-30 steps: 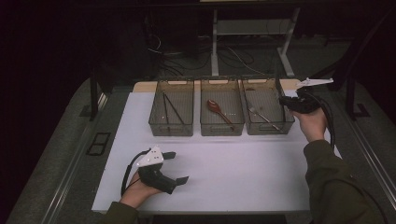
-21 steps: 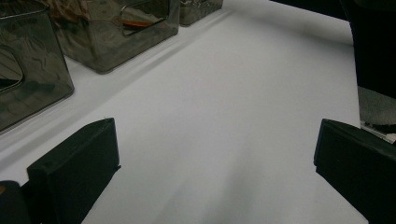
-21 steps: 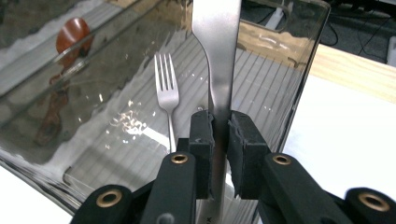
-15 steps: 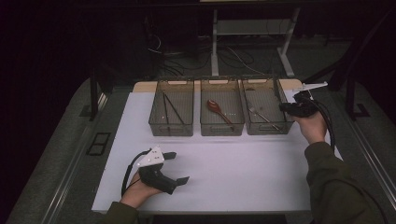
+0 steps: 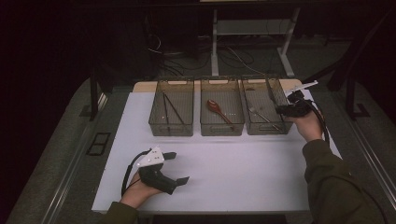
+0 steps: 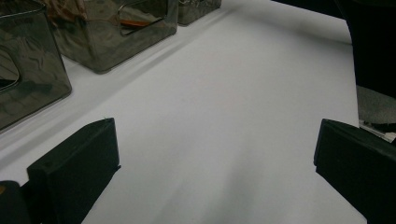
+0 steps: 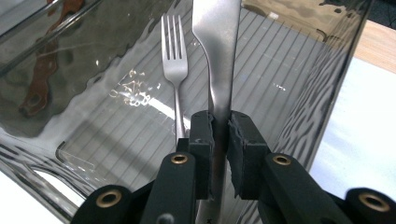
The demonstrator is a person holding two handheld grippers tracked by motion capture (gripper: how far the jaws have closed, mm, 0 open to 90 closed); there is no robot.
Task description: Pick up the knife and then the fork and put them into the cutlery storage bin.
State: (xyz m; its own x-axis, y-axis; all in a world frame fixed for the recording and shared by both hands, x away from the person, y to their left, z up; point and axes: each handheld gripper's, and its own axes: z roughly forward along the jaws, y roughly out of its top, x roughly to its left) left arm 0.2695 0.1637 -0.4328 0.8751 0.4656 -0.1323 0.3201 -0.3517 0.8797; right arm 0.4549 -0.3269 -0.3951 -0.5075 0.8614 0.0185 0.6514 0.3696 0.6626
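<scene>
A dim room seen from above, with a white table (image 5: 233,177) filling the lower middle of the frame. Three clear plastic bins stand in a row across the upper middle of the table. The left bin (image 5: 171,114) holds dark chopsticks (image 5: 169,108), the middle bin (image 5: 222,113) holds a reddish-brown wooden spoon (image 5: 218,110), and the right bin (image 5: 266,112) holds a metal fork (image 5: 258,113).

At the right of the frame, a person's hand in a dark sleeve holds the right gripper (image 5: 286,110) at the right bin's near right corner. In the right gripper view, its two black jaws are pressed together on the handle of a metal table knife (image 7: 217,56), which runs straight up the centre of the frame. The knife sits over the ribbed floor of the right bin, just beside the fork (image 7: 174,60), which lies to its left with tines pointing to the top of the frame. The wooden spoon shows as a blurred brown shape at the upper left, through the bin walls.

At the lower left of the high view, the other hand rests the left gripper (image 5: 180,167) on the bare table, well apart from the bins. In the left gripper view its jaws stand wide apart at the bottom corners, with nothing but white tabletop between them.
</scene>
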